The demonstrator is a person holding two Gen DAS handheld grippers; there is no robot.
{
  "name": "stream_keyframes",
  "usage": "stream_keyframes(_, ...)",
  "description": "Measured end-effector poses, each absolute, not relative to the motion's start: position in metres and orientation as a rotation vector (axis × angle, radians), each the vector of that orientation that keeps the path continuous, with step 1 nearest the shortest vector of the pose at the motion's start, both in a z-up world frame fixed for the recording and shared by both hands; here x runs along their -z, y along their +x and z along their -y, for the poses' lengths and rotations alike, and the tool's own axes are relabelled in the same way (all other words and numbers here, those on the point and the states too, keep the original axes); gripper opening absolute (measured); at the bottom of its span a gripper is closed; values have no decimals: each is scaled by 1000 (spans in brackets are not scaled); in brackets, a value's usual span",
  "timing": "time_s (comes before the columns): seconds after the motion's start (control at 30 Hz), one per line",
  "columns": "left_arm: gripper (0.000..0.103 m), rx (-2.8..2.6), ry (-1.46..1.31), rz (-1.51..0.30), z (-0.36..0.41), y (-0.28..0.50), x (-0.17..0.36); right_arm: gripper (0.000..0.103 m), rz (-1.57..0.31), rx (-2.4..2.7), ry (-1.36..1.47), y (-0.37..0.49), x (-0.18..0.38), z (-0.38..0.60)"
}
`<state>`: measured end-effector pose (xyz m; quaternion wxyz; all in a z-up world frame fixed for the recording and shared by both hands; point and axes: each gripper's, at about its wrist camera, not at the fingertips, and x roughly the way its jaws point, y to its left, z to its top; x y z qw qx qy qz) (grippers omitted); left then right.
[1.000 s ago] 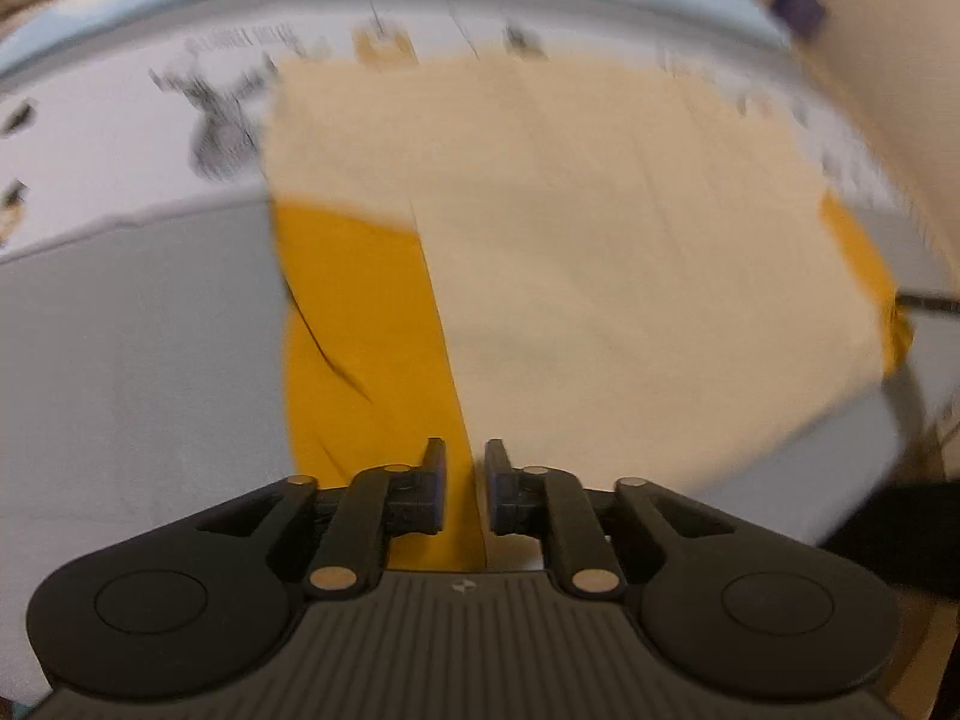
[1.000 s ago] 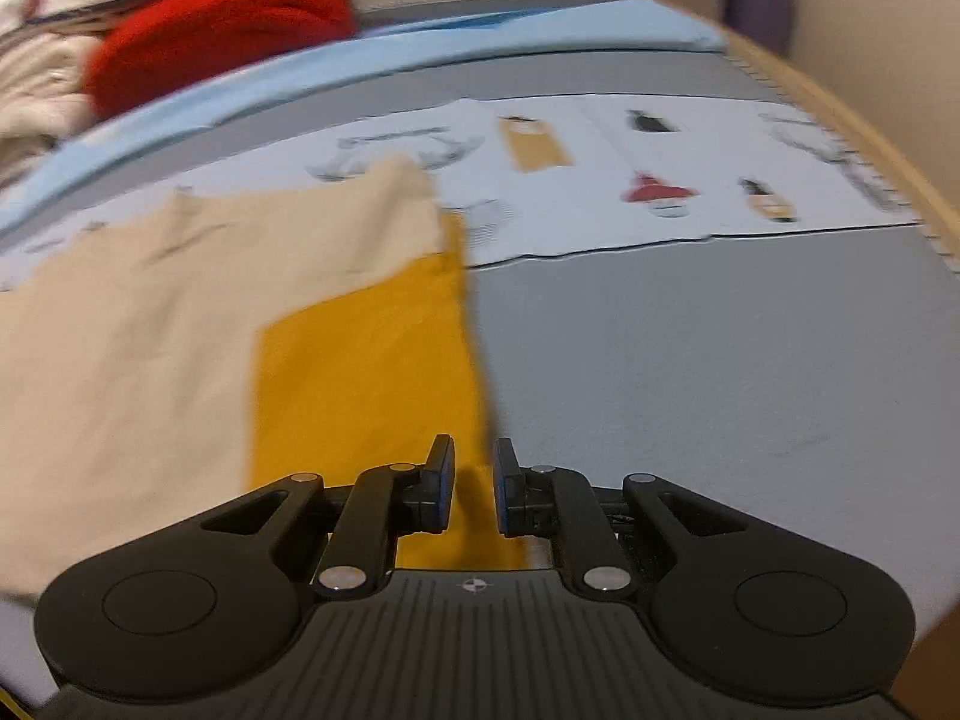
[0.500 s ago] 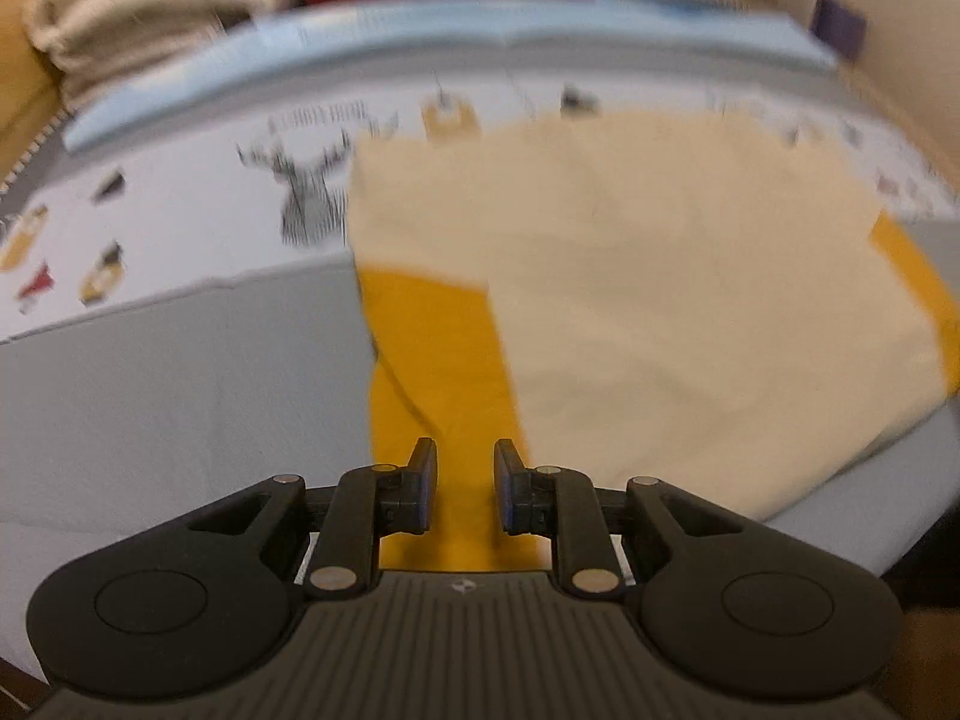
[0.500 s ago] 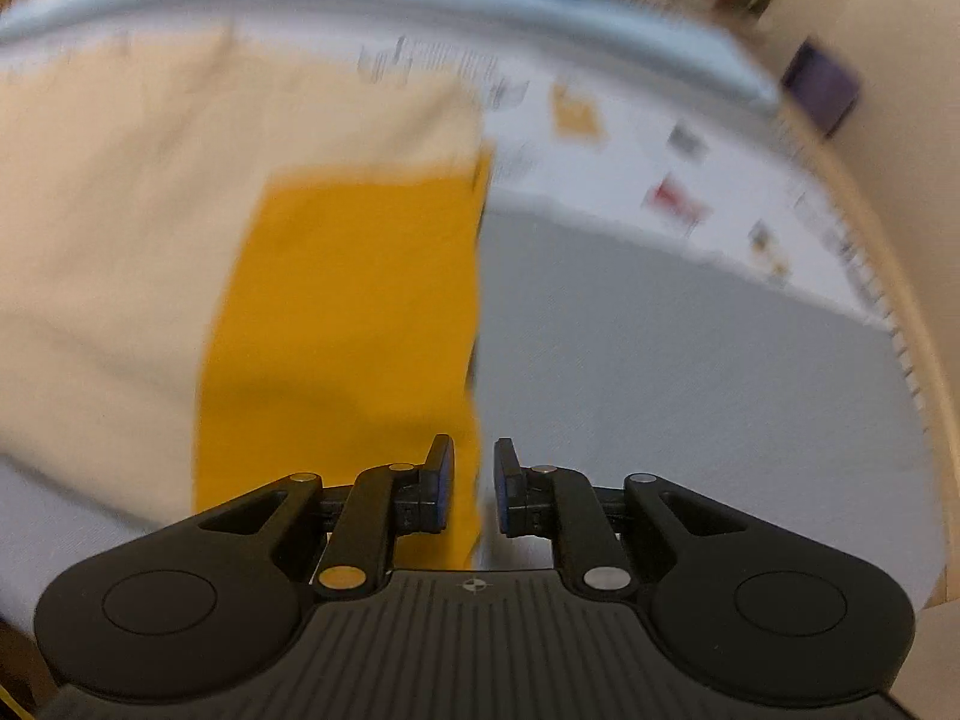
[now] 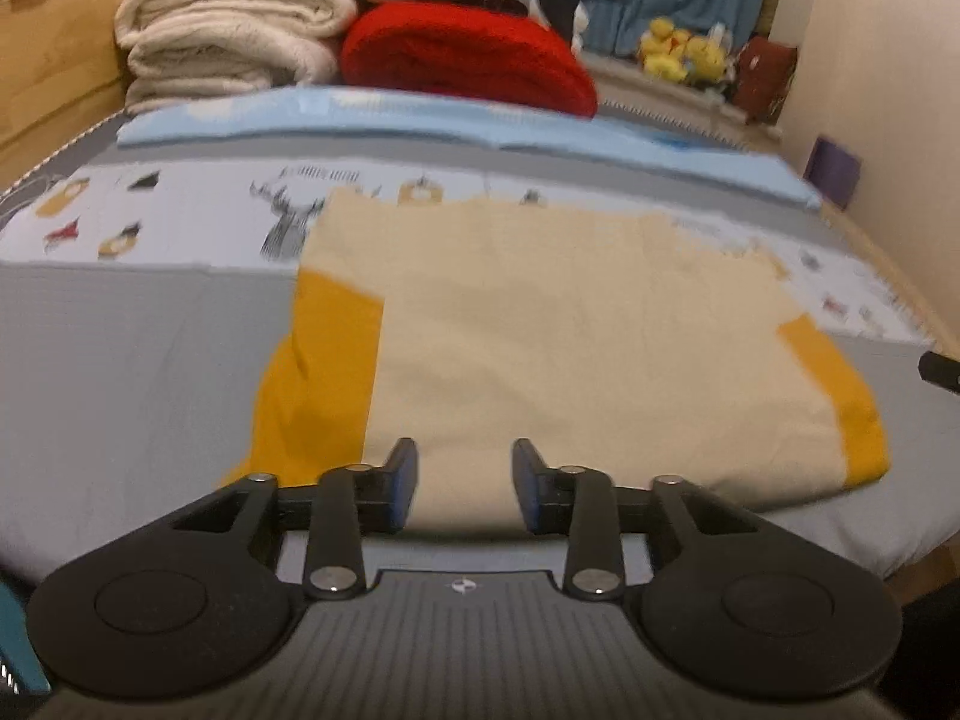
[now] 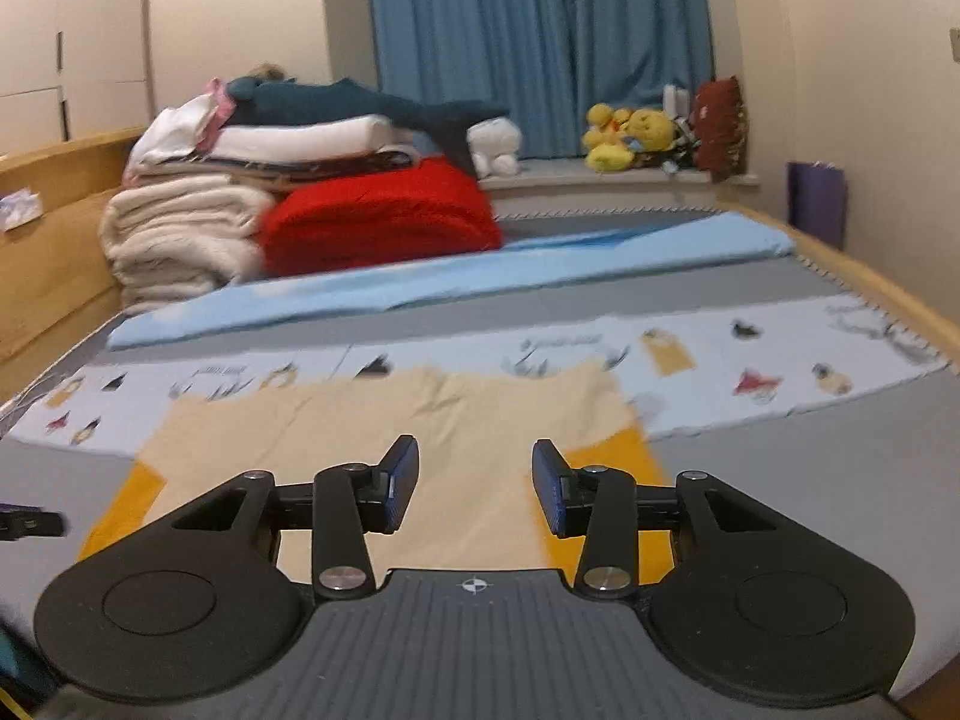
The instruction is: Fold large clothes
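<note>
A cream and mustard-yellow garment [image 5: 552, 336] lies folded flat on the bed, cream panel on top, yellow strips showing at its left and right sides. My left gripper [image 5: 463, 483] hovers over its near edge, jaws opening, nothing between them. In the right wrist view the same garment [image 6: 420, 420] lies ahead, and my right gripper [image 6: 474, 483] is raised over its near right part, jaws opening and empty. The tip of the right gripper shows at the right edge of the left wrist view, the left one's tip at the left edge of the right wrist view.
The bed's grey sheet [image 5: 120, 372] has a printed white band [image 6: 750, 360] and a light blue cloth [image 6: 420, 288] beyond the garment. Stacked cream towels [image 6: 174, 240], a red blanket [image 6: 384, 216] and folded clothes sit at the far end. A wall [image 5: 888, 90] runs on the right.
Both grippers have pulled back and risen from the garment, tilting up so the far end of the bed shows. Their jaws have widened, the right one more. The garment lies still.
</note>
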<state>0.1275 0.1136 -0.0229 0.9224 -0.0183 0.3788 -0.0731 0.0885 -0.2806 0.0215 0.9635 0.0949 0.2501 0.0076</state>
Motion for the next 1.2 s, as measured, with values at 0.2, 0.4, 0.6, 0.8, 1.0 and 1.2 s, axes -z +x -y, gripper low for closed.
stream_keyframes(0.2, 24, 151, -22, -781, -114, 143, 43, 43, -479, -95, 7, 92, -12, 236)
stream_keyframes(0.4, 24, 139, -47, -812, -116, 149, 54, 41, -484, -109, -16, 94, -10, 224)
stream_keyframes(0.6, 24, 151, -78, -849, -118, 157, 63, 30, -510, -112, 38, 107, -4, 224)
stream_keyframes(0.8, 33, 166, -262, -939, -131, 170, 82, 29, -584, -126, 147, 123, 9, 226)
stream_keyframes(1.0, 59, 94, -542, -1038, -157, 182, 105, 30, -658, -152, 142, 135, 21, 211)
stream_keyframes(1.2, 65, -22, -774, -1019, -185, 184, 123, 30, -704, -193, 141, 143, 26, 198)
